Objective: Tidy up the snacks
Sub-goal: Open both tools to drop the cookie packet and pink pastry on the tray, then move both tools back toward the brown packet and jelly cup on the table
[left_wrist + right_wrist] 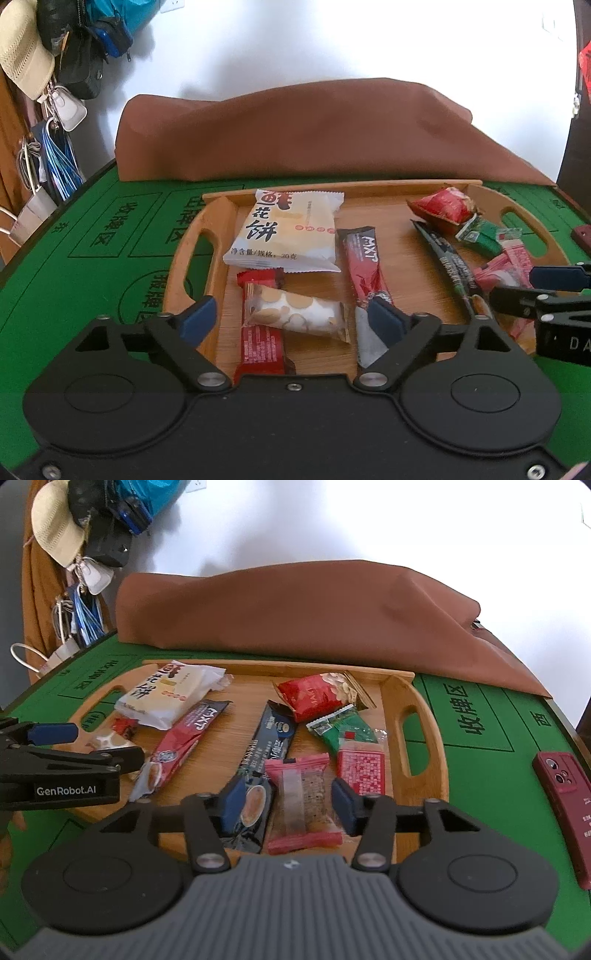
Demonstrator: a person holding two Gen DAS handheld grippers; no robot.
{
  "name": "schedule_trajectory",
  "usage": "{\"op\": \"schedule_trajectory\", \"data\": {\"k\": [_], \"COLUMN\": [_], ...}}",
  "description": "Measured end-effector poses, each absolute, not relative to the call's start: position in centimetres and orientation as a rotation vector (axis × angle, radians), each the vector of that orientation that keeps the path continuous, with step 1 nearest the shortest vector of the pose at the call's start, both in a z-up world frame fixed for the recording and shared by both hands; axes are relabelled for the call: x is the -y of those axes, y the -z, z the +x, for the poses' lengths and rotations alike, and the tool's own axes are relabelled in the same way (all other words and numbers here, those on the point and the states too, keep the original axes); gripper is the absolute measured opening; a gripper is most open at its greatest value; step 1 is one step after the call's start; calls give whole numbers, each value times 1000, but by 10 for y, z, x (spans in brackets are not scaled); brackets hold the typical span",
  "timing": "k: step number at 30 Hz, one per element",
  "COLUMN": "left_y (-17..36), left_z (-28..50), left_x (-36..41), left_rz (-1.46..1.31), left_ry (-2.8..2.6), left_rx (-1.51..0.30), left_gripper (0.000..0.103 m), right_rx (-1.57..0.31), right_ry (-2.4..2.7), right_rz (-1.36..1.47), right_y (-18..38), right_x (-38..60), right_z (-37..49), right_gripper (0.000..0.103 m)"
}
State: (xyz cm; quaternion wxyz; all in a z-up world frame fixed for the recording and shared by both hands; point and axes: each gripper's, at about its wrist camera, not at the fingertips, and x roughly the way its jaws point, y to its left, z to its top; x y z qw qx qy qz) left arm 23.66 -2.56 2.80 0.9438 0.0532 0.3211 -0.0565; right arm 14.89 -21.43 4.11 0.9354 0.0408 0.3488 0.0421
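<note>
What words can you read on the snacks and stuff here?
"花饼" and "净含量/规格: 30克": white pastry packet.
"MXT": red stick sachet.
"GenRobot.AI": left gripper.
"DA", cut off at the frame edge: right gripper.
"收牌区" and "西": green table mat.
Too small or blurred: black stick sachet, green packet.

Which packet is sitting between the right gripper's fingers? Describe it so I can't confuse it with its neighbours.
Start at the wooden tray on the green table and go to its near edge. There, a pink packet with a clear window lies between the open right gripper fingers. The long dark sachet beside it is narrower, and the red patterned packet has no window.
</note>
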Motion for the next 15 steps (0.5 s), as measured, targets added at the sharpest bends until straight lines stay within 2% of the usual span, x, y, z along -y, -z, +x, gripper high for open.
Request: {"op": "schedule_trajectory", "data": {"k": [4,8,15], "left_y": [-35,-39,-46], "left_z": [225,214,187], "left_x": [26,27,30], "left_rz": [114,119,102], "left_ry": [119,129,164], "left_rx": [-635,-632,-619], "left_gripper": [99,101,103], "right_rx": [-695,-685,-668], "right_ry": [-94,-105,-132], "right_rz": [75,73,54], "right_y": [-47,-51,-58], "right_x": [216,218,215], "right_z": [140,130,111], "right_gripper": [77,84,89]}}
